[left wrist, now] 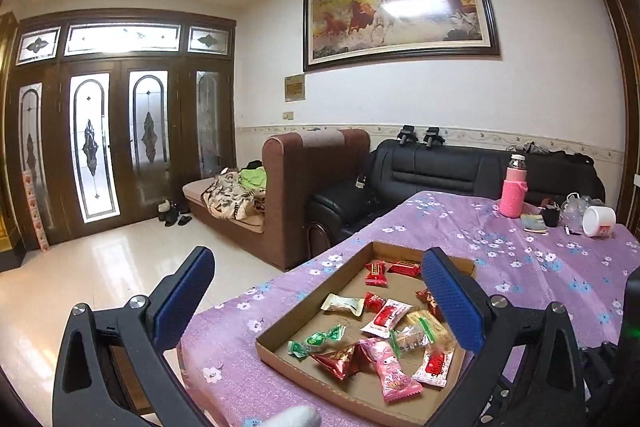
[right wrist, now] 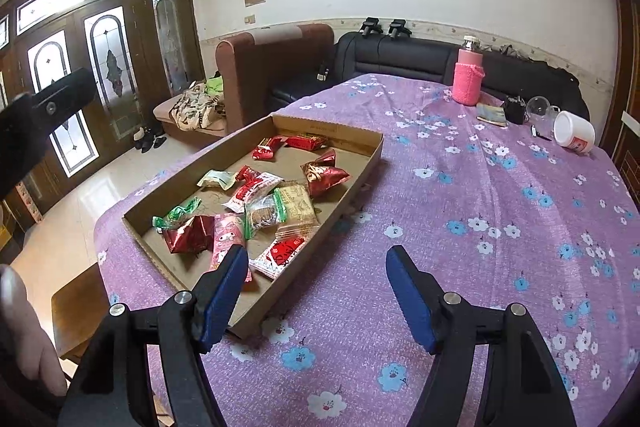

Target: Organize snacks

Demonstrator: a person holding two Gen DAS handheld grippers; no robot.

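Observation:
A shallow cardboard tray [left wrist: 276,349] [right wrist: 360,171] lies at the near-left corner of the table and holds several wrapped snacks: red packets [right wrist: 326,175], a pink packet [left wrist: 390,367] [right wrist: 228,233], green-wrapped candies [left wrist: 318,339] [right wrist: 178,215] and a pale biscuit pack [right wrist: 296,205]. My left gripper [left wrist: 316,277] is open and empty, held above the tray's near-left side. My right gripper [right wrist: 318,259] is open and empty, above the tablecloth just right of the tray's near end. The left gripper also shows at the left edge of the right wrist view [right wrist: 44,107].
A purple flowered tablecloth [right wrist: 480,227] covers the table. At the far right stand a pink-sleeved bottle [right wrist: 467,77], a small black cup [right wrist: 514,110], a tipped white tub [right wrist: 574,135] and a clear bag. A brown sofa [left wrist: 296,187] and black sofa [left wrist: 440,167] stand behind.

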